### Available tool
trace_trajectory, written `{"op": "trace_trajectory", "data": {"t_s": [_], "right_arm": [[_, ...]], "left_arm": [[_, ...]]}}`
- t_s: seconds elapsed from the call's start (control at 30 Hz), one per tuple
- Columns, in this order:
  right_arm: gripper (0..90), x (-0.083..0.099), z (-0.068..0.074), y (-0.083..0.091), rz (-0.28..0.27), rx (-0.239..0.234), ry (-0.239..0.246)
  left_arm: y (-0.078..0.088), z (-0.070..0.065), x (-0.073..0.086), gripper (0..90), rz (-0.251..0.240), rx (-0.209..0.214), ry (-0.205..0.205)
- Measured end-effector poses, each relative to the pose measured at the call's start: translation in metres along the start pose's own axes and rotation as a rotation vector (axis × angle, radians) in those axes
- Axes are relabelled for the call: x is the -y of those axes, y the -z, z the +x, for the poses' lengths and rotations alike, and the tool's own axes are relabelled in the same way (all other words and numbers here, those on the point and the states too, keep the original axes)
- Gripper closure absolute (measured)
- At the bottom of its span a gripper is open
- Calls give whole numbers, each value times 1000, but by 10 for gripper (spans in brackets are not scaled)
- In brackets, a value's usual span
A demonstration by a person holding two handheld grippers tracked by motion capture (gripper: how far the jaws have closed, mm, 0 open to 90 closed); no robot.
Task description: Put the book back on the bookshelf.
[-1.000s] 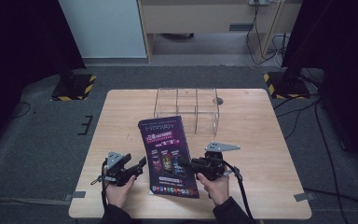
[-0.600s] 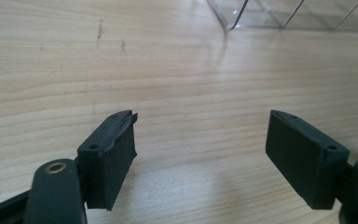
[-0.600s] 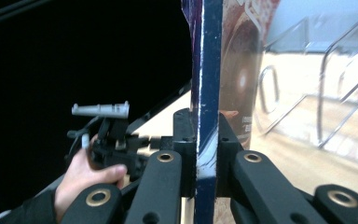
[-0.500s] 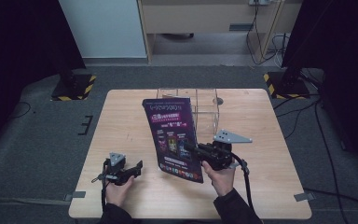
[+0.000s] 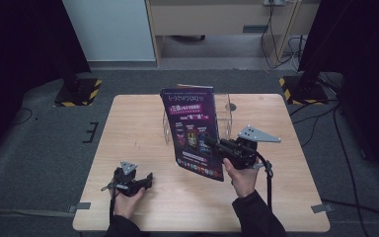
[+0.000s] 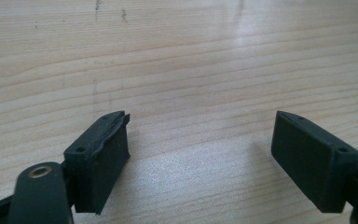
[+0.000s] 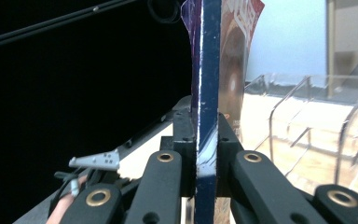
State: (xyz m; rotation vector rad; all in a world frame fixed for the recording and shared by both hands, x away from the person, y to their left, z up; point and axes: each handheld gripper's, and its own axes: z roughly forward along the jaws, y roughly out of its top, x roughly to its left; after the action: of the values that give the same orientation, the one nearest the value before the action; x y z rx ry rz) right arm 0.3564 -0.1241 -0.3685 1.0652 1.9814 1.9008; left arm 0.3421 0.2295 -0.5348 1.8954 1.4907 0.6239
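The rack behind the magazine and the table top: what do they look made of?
The rack looks like clear acrylic or similar plastic: see-through dividers with bright glinting edges. The table top looks like pale wood or wood-look laminate, with straight grain lines and a soft sheen in the left gripper view; the pictures cannot settle which.

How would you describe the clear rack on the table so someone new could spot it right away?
Start at the wooden table and look to its far edge, near the middle. There stands a clear rack with upright dividers, just behind the purple magazine held up by the right gripper. It is the see-through thing on the table.
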Motion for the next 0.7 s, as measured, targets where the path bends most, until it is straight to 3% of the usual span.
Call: {"op": "trace_trajectory", "data": {"t_s": [0.07, 0.7], "right_arm": [[843, -5, -2, 1, -13, 15, 3], [843, -49, -26, 10, -139, 144, 20]], "left_arm": [[-1, -3, 0, 144, 11, -14, -28], [-2, -4, -1, 114, 15, -10, -28]]}}
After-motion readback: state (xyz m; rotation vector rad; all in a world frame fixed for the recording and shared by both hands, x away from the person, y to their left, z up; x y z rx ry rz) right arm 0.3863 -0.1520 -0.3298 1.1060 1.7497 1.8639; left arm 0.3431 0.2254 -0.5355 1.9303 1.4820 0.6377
